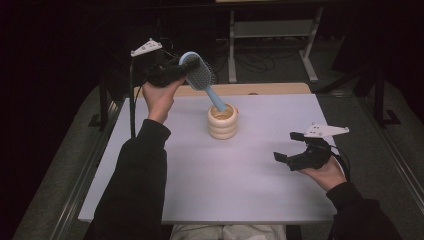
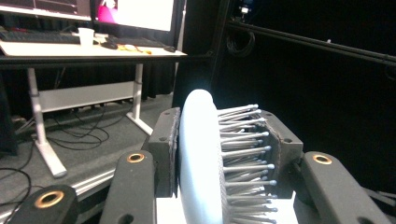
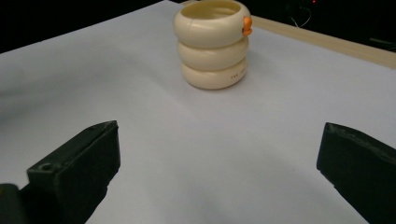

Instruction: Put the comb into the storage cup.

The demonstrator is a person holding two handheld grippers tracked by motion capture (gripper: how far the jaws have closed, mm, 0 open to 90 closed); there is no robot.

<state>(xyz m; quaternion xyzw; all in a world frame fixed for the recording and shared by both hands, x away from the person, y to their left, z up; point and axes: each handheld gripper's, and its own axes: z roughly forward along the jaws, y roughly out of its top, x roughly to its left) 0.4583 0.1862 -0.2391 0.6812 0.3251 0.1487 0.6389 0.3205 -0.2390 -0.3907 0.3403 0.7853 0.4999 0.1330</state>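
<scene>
Brush: you are clamping its head in the left gripper, handle tip entering the holder at table's 12 o'clock. Keep lowering straight. Right gripper: gaping, empty.

Each black two-jawed tool, left tool and right tool, carried a grey three-cornered plate and trailing cable; brass-ringed screw holes, black sleeves.

We are making out a short line of dark print on the lowest ring of the cream ringed holder in the right gripper view, but it is proving too small for reading.
</scene>
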